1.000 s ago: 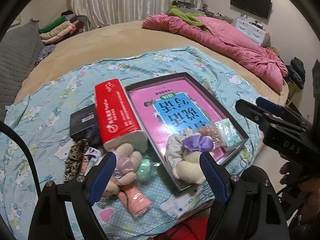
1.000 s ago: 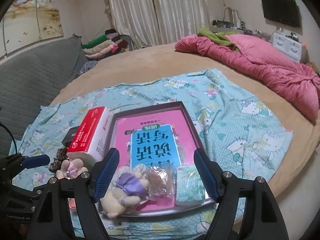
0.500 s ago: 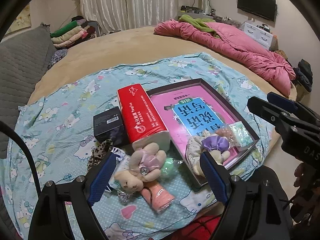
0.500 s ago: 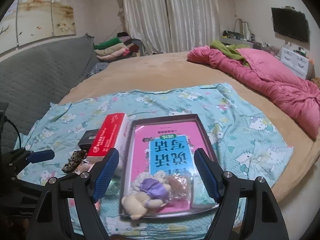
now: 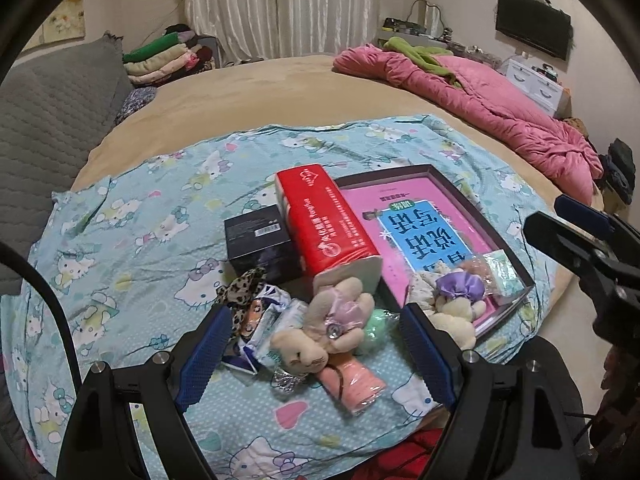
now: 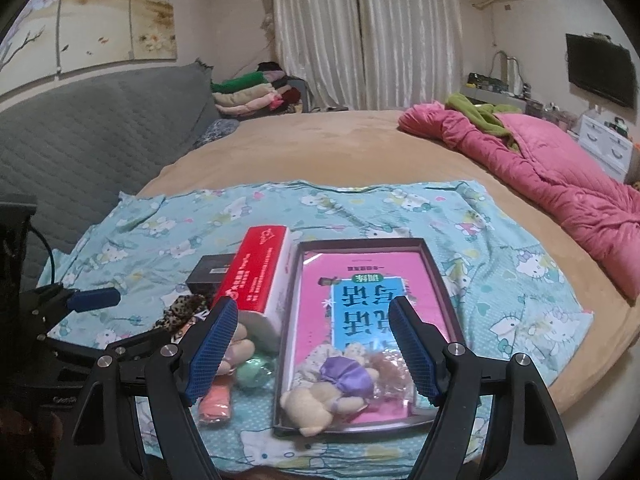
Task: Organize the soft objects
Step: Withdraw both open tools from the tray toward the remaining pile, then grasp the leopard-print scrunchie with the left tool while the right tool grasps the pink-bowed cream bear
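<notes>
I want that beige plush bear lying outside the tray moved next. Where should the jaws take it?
Grip the beige plush bear across its soft middle, coming from above. It lies flat among wrappers, head toward the camera, hard against the red tissue pack; its torso is the bulkiest, clearest part. The left gripper frames it, open.

Tan round bed point(image 5: 280, 92) under a cat-print sheet point(image 5: 132, 248), pink quilt point(image 5: 500, 108) along its far edge.

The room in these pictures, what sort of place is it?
Most likely a home bedroom: a large round bed with a pink quilt, a wall television, and folded clothes near the curtains.
</notes>
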### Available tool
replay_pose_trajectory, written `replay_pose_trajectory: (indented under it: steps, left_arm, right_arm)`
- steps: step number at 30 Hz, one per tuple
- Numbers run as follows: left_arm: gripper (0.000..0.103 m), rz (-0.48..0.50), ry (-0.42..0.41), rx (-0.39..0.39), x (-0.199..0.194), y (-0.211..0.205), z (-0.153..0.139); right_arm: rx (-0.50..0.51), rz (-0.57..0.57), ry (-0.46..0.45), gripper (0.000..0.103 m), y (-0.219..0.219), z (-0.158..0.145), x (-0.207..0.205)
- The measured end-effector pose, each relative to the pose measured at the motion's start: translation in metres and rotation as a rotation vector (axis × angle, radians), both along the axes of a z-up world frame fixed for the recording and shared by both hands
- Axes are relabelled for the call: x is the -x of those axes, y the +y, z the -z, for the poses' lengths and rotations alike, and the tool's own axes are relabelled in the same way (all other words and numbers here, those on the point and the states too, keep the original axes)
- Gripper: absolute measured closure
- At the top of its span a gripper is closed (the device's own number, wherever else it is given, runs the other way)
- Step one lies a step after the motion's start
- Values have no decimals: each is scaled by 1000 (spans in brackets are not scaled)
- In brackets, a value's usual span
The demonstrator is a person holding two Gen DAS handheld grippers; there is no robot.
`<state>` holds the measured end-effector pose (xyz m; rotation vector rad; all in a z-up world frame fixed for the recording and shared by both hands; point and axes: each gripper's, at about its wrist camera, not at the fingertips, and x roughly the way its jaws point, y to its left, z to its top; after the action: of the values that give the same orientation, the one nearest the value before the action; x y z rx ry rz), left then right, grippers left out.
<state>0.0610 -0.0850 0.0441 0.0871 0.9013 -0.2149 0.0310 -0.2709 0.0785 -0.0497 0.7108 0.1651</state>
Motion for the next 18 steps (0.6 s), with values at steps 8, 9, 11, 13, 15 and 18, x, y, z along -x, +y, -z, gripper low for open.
replay_pose_trajectory:
  steps: [8,9,11,13,15,18]
  left_arm:
    - [18,-50,12,21,-3,27,3]
    - [18,-64,14,26,-4,32,3]
    - [18,-87,16,36,-6,43,4]
    - [18,-109,19,41,-8,53,6]
    - [18,-135,23,43,-11,64,8]
    - [18,-163,32,50,-13,77,12]
  right_arm:
    - [25,-41,10,24,20,2,3]
    - [28,-46,12,24,22,3,4]
    - [37,-60,19,24,28,5,4]
    - [42,-69,26,24,33,7,4]
    - [45,-82,36,24,38,10,5]
    - [58,-101,48,24,45,15,5]
